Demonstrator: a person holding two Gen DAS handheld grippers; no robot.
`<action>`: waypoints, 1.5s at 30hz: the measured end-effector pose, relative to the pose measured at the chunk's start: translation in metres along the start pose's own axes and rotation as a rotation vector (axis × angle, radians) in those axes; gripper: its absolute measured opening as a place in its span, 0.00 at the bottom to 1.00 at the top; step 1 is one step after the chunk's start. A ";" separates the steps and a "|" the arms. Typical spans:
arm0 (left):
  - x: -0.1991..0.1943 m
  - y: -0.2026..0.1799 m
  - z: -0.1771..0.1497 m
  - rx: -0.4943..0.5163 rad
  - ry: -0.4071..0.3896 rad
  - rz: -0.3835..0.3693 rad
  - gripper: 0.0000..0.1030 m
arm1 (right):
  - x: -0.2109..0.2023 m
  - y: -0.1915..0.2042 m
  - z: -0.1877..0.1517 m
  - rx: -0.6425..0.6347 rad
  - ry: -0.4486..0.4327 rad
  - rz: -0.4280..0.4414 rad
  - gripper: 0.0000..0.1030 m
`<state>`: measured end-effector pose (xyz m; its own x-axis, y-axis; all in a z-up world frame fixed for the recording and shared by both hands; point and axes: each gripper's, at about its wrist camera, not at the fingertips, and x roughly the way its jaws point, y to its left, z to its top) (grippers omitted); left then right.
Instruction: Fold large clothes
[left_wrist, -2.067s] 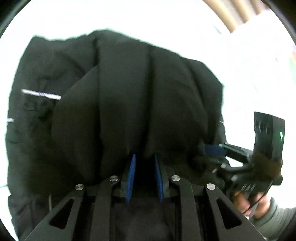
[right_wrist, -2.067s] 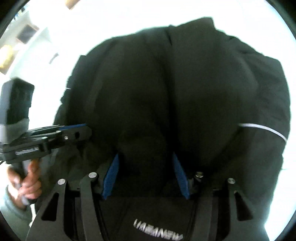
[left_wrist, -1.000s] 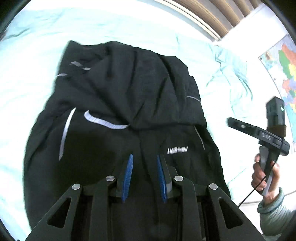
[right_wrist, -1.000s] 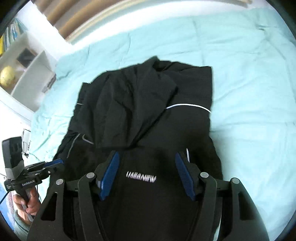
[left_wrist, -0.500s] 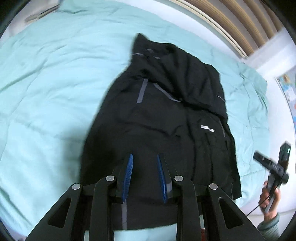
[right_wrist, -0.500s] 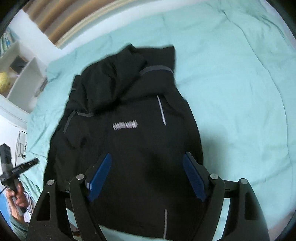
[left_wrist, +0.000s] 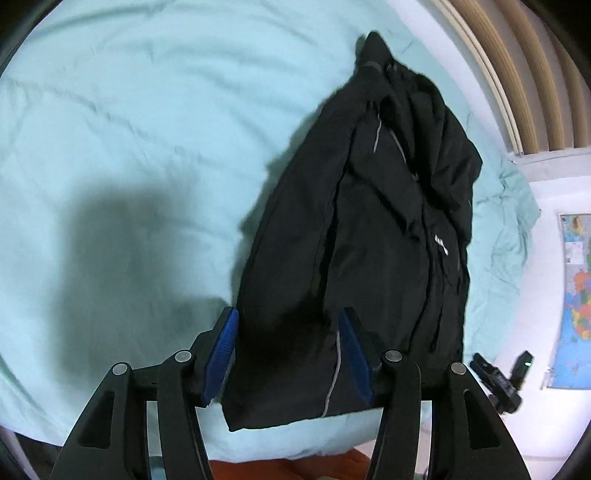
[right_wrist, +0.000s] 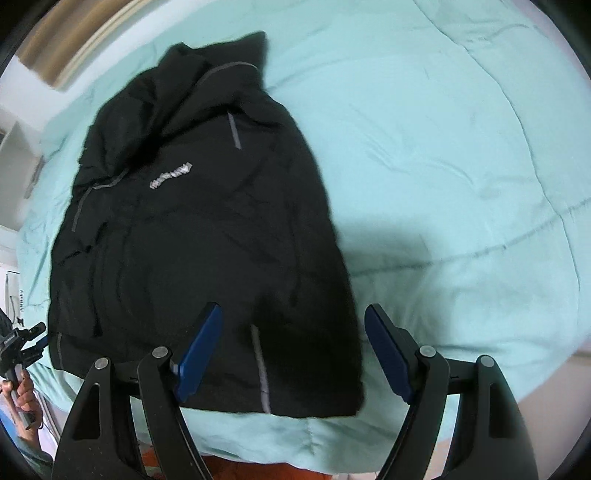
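Observation:
A large black jacket with thin grey stripes and a small white logo lies spread on a light turquoise bed cover, its hem toward me and its hood at the far end. It also shows in the right wrist view. My left gripper is open and empty, held above the jacket's hem. My right gripper is open and empty, also above the hem near the bed's front edge. The right gripper also shows small in the left wrist view, and the left gripper in the right wrist view.
The bed cover spreads wide to the right of the jacket. A slatted headboard and a wall map are on the right in the left wrist view. An orange surface shows below the bed's front edge.
Both grippers let go of the jacket and pulled back and up. The left jaws went from nearly shut to wide open. The jacket now lies flat, lengthwise on the bed.

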<state>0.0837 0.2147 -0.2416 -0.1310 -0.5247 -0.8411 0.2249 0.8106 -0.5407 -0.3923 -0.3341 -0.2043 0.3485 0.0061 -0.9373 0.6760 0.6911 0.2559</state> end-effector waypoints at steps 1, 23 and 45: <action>0.006 0.004 -0.002 -0.010 0.020 -0.012 0.56 | 0.002 -0.003 -0.003 0.005 0.007 -0.005 0.79; 0.005 -0.020 -0.017 0.129 0.057 -0.147 0.40 | 0.033 -0.022 -0.024 0.095 0.143 0.226 0.49; -0.063 -0.073 0.022 0.145 -0.167 -0.306 0.11 | -0.038 0.007 0.037 -0.013 0.014 0.272 0.16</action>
<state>0.0965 0.1828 -0.1491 -0.0565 -0.7821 -0.6206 0.3355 0.5706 -0.7496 -0.3766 -0.3566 -0.1578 0.5074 0.2026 -0.8376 0.5502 0.6719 0.4958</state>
